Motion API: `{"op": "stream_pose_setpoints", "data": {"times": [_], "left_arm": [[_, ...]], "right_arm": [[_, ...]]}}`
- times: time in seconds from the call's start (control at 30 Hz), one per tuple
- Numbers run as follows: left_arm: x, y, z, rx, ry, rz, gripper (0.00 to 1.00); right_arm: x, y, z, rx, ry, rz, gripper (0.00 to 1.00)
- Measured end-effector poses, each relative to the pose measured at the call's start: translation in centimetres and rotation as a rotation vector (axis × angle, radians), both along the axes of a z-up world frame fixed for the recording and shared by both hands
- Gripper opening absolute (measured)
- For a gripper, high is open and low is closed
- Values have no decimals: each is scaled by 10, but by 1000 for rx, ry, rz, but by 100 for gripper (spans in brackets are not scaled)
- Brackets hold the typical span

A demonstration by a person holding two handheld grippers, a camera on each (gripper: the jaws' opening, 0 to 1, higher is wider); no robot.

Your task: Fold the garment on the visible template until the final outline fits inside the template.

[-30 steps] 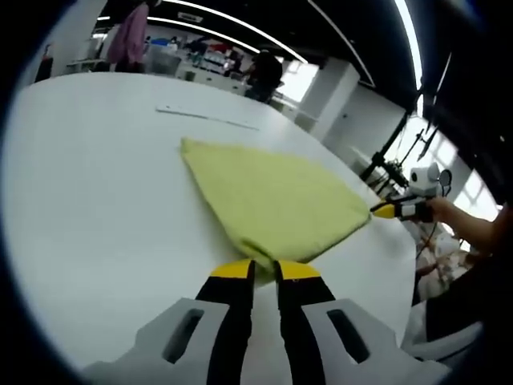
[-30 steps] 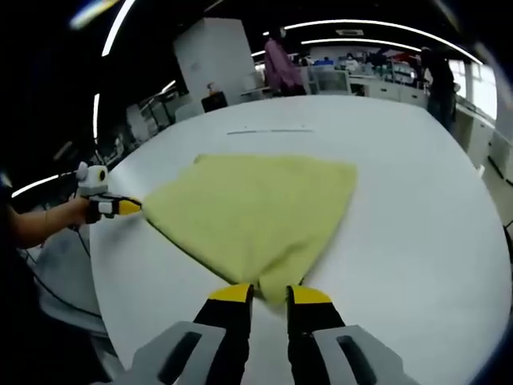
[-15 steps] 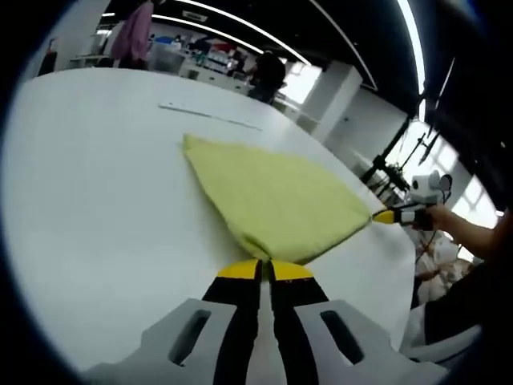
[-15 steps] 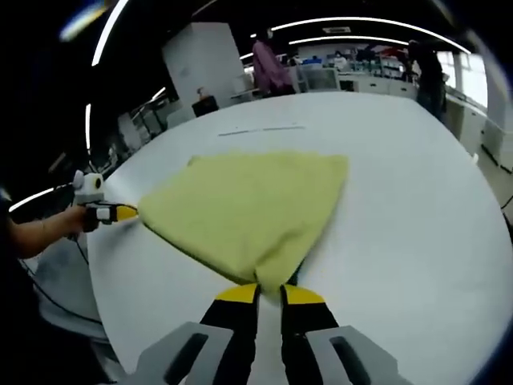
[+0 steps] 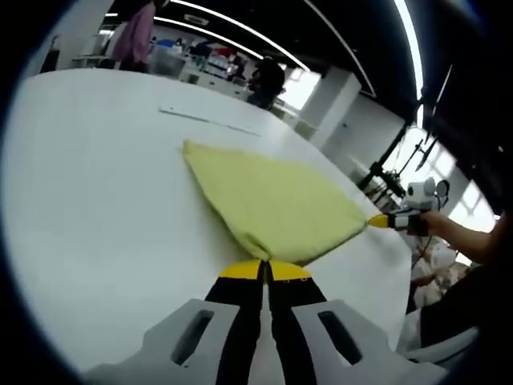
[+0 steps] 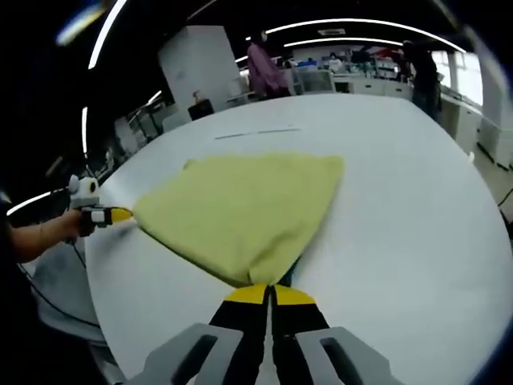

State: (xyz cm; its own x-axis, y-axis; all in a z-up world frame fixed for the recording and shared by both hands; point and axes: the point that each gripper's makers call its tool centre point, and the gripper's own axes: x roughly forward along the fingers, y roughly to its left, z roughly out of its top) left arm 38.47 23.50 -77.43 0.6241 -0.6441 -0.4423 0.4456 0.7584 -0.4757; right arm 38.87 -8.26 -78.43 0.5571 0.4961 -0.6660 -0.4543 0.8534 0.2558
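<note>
Yellow garment [image 5: 272,204]: stretched lengthwise between my tongs, left gripper [image 5: 265,270] and right gripper [image 6: 268,293] each pinching one near corner; cloth extends ahead.

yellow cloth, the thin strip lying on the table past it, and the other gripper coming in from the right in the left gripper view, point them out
yellow cloth [image 5: 268,200], left gripper view, middle of its top face.
thin strip [image 5: 210,120], left gripper view, midway along its length.
right gripper [image 5: 373,220], left gripper view, yellow tips at the cloth's corner.

A wide white desk [image 5: 96,176] fills the foreground. Long ceiling light strips [image 6: 361,24] curve overhead. A white pillar [image 5: 333,100] stands beside bright windows [image 5: 300,80].
</note>
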Motion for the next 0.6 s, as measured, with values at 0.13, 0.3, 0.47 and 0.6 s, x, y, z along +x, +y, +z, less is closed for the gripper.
{"op": "stream_pose_setpoints", "data": {"times": [0.13, 0.3, 0.47, 0.6], "left_arm": [[1, 5, 2, 15, -8, 12, 0], [1, 12, 2, 40, -15, 24, 0], [2, 19, 3, 87, -38, 23, 0], [-1, 18, -3, 138, -38, -6, 0]], "right_arm": [[0, -4, 5, -3, -11, 2, 0], [2, -10, 9, -19, -23, -1, 0], [4, -20, 11, -46, -33, -3, 0], [5, -22, 10, -46, -28, -6, 0]]}}
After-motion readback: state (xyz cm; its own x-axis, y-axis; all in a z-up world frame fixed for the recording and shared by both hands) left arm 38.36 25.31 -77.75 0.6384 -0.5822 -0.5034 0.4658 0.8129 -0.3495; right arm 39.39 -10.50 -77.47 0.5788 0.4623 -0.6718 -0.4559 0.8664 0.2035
